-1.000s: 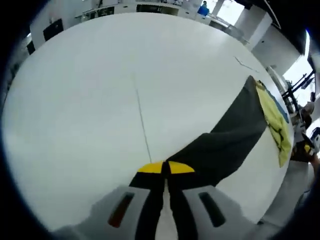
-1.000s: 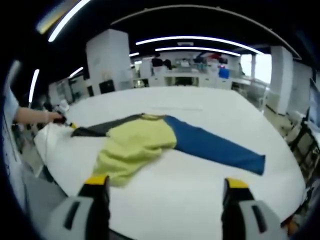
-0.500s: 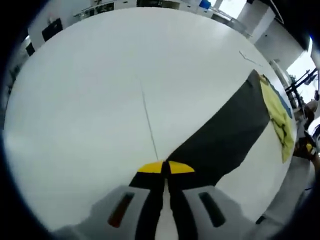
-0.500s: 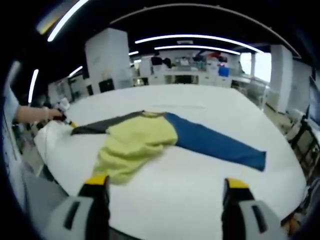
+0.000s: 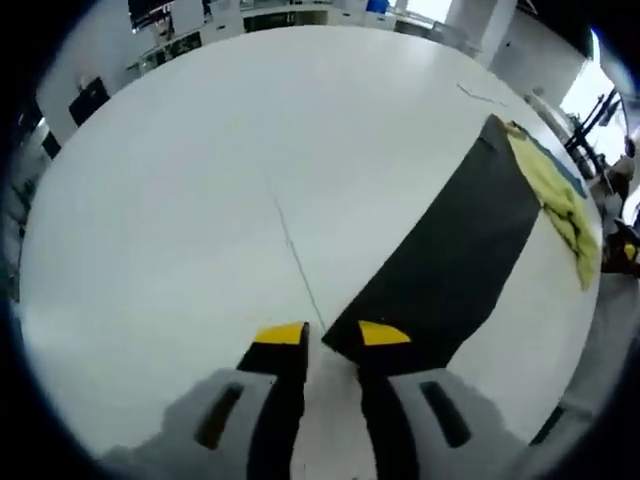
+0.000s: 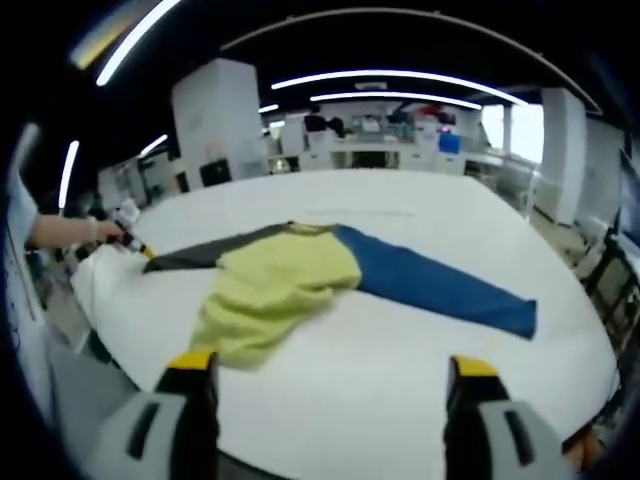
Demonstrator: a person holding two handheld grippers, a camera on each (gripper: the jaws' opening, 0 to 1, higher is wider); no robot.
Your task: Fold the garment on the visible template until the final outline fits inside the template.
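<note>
The garment lies spread on the white table (image 5: 170, 200): a yellow body (image 6: 275, 285), a blue sleeve (image 6: 440, 290) and a dark grey sleeve (image 6: 195, 258). In the left gripper view the dark grey sleeve (image 5: 450, 250) runs straight from the yellow body (image 5: 560, 200) down to my left gripper (image 5: 332, 335). Its jaws stand a little apart, and the cuff end rests on the table by the right-hand fingertip (image 5: 385, 333). My right gripper (image 6: 330, 365) hovers wide open in front of the garment, holding nothing. A thin marked line (image 5: 295, 260) crosses the table.
A person's hand (image 6: 70, 232) holds the left gripper (image 6: 135, 243) at the dark sleeve's end, close to the table edge (image 6: 100, 300). Work benches and pillars (image 6: 215, 120) stand beyond the table. Bare white table lies left of the sleeve.
My left gripper's jaws, shut on the dark sleeve's cuff before, have parted and let it go. The sleeve now lies pulled out straight. The right gripper has hardly moved.
</note>
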